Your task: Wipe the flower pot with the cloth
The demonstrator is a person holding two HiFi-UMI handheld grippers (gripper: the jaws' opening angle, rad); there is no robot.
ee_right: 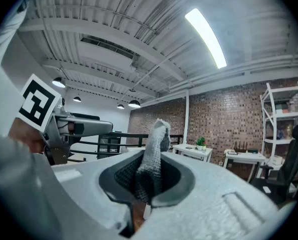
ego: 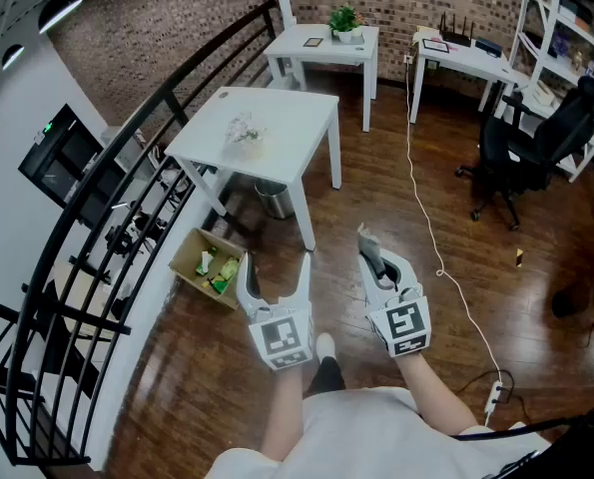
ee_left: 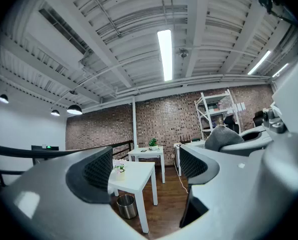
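We hold both grippers out in front of us, level and side by side, bare forearms reaching forward from the body. The left gripper (ego: 276, 267) has its jaws standing apart with nothing between the pads. Just beside it, the right gripper (ego: 374, 257) has its jaws pinched on the grey cloth (ee_right: 157, 139), which pokes out past the fingertips. Both marker cubes face up toward us.

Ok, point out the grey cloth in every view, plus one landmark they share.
Head view: cloth low centre, in the right claw.
Left gripper view: cloth right of centre.
Right gripper view: cloth dead centre, clamped.
Shared landmark: green potted plant at the back.
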